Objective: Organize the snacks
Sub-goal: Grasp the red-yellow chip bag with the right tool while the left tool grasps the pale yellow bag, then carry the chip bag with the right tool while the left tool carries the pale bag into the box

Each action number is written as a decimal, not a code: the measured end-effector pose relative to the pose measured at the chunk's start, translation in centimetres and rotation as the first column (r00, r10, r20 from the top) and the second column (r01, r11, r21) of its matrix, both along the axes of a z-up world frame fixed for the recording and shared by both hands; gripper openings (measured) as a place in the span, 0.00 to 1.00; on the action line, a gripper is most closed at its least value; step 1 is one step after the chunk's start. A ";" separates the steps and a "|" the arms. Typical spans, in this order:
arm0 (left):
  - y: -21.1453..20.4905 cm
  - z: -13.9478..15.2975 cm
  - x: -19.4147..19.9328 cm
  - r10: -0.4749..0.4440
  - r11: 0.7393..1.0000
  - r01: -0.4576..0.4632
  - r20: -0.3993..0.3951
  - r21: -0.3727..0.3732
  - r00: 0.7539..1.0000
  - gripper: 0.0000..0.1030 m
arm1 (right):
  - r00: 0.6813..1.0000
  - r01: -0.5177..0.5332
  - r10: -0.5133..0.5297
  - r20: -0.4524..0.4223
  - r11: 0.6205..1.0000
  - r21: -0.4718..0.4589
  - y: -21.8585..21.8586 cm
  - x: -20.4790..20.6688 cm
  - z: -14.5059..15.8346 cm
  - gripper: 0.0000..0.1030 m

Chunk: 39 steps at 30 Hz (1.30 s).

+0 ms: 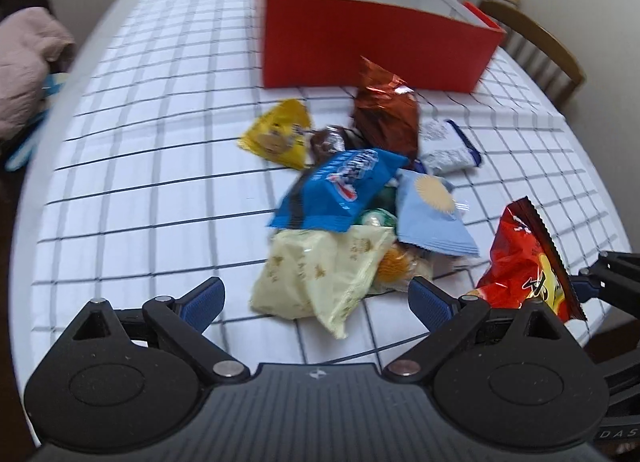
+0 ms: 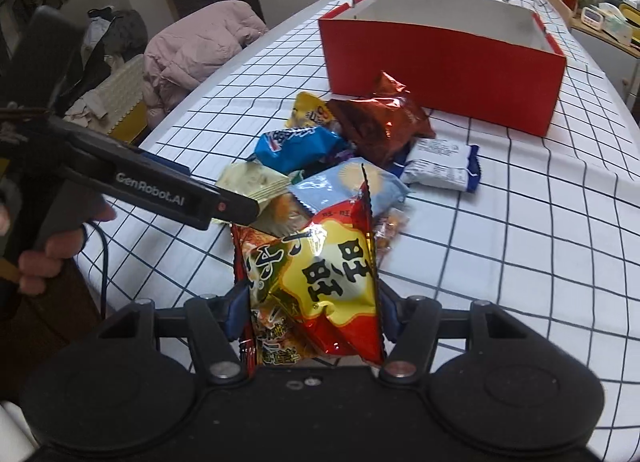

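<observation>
A pile of snack packets lies on the checked tablecloth in front of an open red box, also in the right wrist view. The pile holds a blue packet, a pale cream packet, a brown foil bag, a yellow packet and a white packet. My left gripper is open, its fingers on either side of the cream packet's near end. My right gripper is shut on a red and yellow snack bag, held above the table, also in the left wrist view.
A pink jacket lies over a chair at the table's left. A wooden chair stands at the right edge. A shelf with small items is at the far right. The left gripper's body reaches in from the left.
</observation>
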<state>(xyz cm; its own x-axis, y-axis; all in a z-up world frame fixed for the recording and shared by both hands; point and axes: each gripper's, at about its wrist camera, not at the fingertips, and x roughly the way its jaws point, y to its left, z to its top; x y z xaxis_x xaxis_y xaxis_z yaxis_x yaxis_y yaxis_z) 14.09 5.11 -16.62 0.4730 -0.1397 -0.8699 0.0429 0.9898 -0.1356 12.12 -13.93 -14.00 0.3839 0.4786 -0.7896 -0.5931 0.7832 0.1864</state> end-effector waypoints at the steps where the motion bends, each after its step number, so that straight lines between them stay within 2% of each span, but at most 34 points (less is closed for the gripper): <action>1: 0.1 -0.3 0.4 -0.011 1.000 0.011 -0.008 -0.006 1.000 0.96 | 1.000 0.003 -0.003 0.001 1.000 0.001 -0.1 0.0 0.0 0.59; 7: 2.3 -1.7 2.2 0.033 0.996 -0.038 -0.068 -0.081 0.997 0.94 | 1.000 0.023 -0.023 0.012 1.000 -0.004 -0.5 0.1 0.3 0.59; 11: 2.8 -2.4 2.5 0.047 0.990 -0.060 -0.096 -0.131 0.994 0.77 | 0.999 0.034 -0.034 0.014 0.999 -0.009 -0.7 0.3 0.4 0.59; 16: 2.8 -2.3 2.2 0.076 0.989 -0.086 -0.082 -0.121 0.994 0.70 | 0.999 0.047 -0.047 0.020 0.999 -0.012 -0.8 0.3 0.7 0.59; 22: 3.3 -2.1 1.5 0.165 0.978 -0.174 -0.088 -0.118 0.982 0.59 | 0.997 0.074 -0.074 0.028 0.997 -0.017 -1.2 0.3 1.1 0.59; 28: 3.7 -1.6 -0.9 0.233 0.963 -0.240 -0.067 -0.126 0.970 0.57 | 0.993 0.100 -0.098 0.067 0.995 -0.022 -1.8 0.0 2.6 0.59; 33: 3.6 0.5 -3.0 0.251 0.957 -0.254 -0.034 -0.140 0.967 0.57 | 0.987 0.122 -0.122 0.101 0.992 -0.001 -2.3 0.2 4.3 0.59; 39: 2.8 4.6 -3.7 0.260 0.958 -0.252 0.040 -0.137 0.965 0.57 | 0.983 0.142 -0.144 0.118 0.989 0.031 -3.0 1.6 6.4 0.59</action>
<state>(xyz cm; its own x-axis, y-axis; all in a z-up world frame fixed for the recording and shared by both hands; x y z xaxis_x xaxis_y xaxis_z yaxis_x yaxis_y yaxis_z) 10.38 7.92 -12.00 0.5555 -0.1170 -0.8232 -0.1982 0.9429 -0.2677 13.70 -16.88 -7.61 0.5403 0.4287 -0.7241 -0.4943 0.8581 0.1392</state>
